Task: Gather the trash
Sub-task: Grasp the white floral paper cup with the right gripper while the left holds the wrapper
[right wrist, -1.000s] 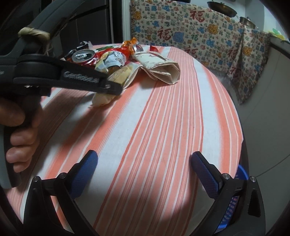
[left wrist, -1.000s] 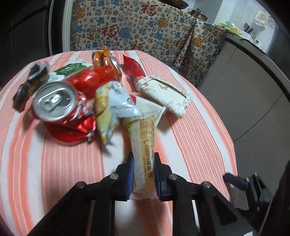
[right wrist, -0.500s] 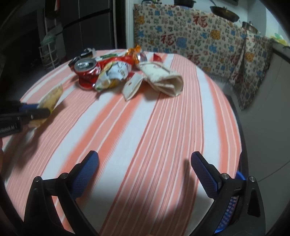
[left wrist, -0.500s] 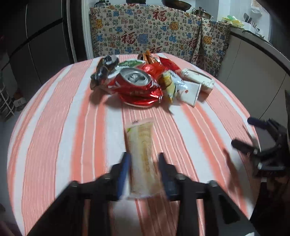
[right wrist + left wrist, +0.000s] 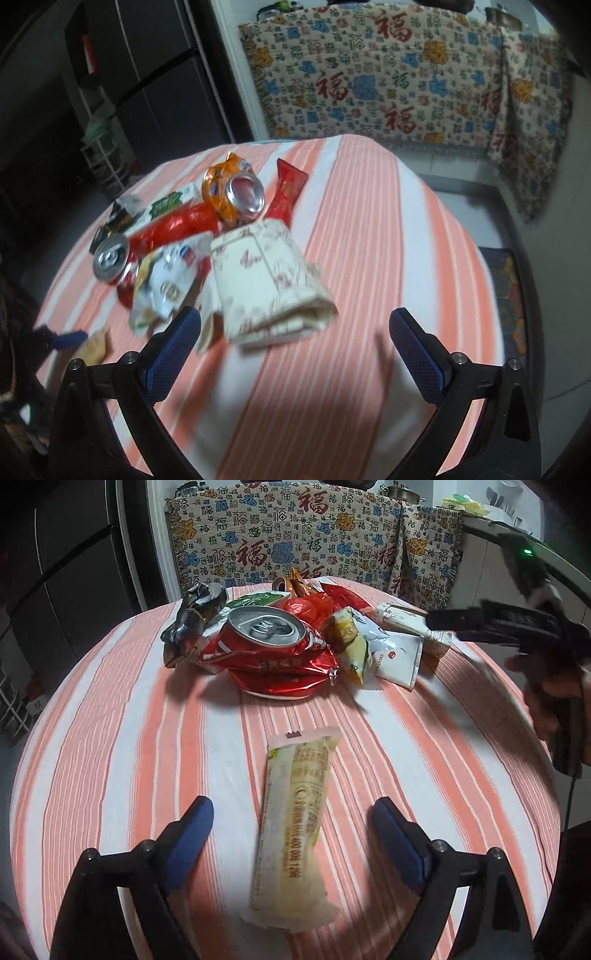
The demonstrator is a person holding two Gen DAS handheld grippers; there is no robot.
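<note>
A long pale yellow wrapper lies loose on the striped tablecloth between the open fingers of my left gripper. A trash pile sits beyond it: a crushed red can, red foil wrappers, a black wrapper, a white packet. My right gripper is open and empty, just in front of a cream paper pack at the pile's near edge. A crushed orange can and a red sachet lie behind it. The right gripper's body shows in the left wrist view.
The round table has an orange-and-white striped cloth. A patterned cloth hangs behind the table. A dark fridge and a wire rack stand at left. A patterned mat lies on the floor at right.
My left gripper pulled the yellow wrapper back from the pile, then opened and let it go on the cloth. My right gripper moved forward to the cream paper pack.
</note>
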